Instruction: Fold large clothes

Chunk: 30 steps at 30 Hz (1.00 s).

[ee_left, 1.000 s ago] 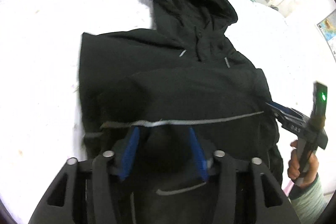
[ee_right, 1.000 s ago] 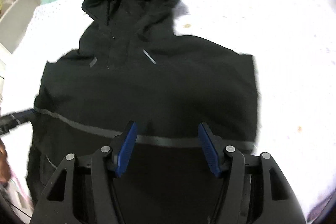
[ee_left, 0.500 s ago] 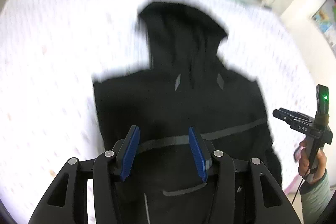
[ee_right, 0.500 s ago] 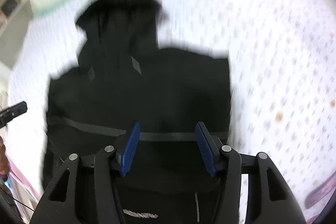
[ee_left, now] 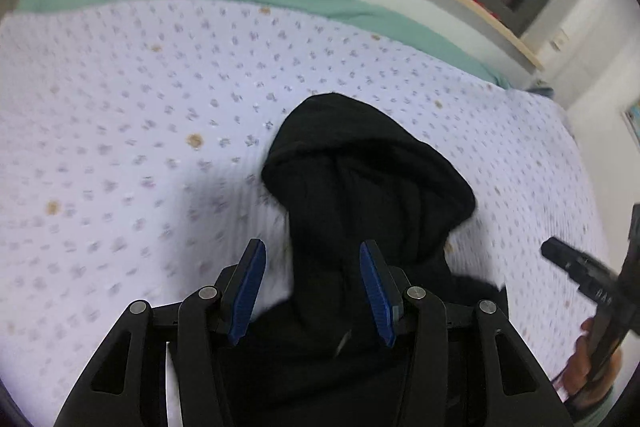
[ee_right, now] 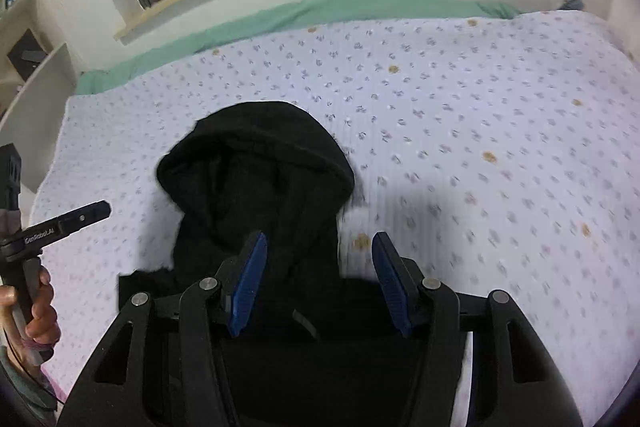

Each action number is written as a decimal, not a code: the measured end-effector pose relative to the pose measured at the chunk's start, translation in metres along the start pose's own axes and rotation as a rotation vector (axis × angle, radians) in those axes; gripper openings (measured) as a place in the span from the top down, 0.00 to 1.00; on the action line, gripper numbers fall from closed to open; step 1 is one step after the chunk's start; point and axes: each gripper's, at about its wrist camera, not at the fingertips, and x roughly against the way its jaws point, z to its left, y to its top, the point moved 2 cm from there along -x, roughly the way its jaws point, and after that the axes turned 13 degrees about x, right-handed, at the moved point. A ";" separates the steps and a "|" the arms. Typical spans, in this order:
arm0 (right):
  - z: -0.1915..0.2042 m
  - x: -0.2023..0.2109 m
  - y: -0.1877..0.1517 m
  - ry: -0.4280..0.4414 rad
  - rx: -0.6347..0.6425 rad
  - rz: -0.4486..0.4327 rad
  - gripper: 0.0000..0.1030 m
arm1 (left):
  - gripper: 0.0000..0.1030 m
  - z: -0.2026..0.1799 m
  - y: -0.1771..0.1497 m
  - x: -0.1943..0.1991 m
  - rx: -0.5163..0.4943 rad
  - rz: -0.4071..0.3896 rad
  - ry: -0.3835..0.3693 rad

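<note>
Both grippers, left (ee_left: pixel 311 293) and right (ee_right: pixel 318 285), gape empty above the black hoodie (ee_left: pixel 360 207).

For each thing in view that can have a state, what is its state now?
Black hooded jacket: lying flat on the bed, hood spread open, held by neither gripper.
Left gripper: open, holding nothing.
Right gripper: open, holding nothing.
White flower-print bedsheet: spread smooth under the jacket.
</note>
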 end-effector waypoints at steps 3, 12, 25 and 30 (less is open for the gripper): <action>-0.006 -0.055 0.008 0.004 -0.011 0.038 0.42 | 0.51 0.000 0.016 -0.053 0.028 0.026 -0.002; -0.034 -0.159 0.011 -0.003 -0.099 0.125 0.94 | 0.85 0.031 0.047 -0.146 0.176 0.033 0.094; -0.077 -0.204 -0.055 0.222 -0.306 0.146 0.95 | 0.81 0.086 0.015 -0.172 0.230 0.158 0.013; -0.075 -0.171 -0.052 0.215 -0.216 0.118 0.80 | 0.59 0.075 0.009 -0.126 0.090 0.088 0.026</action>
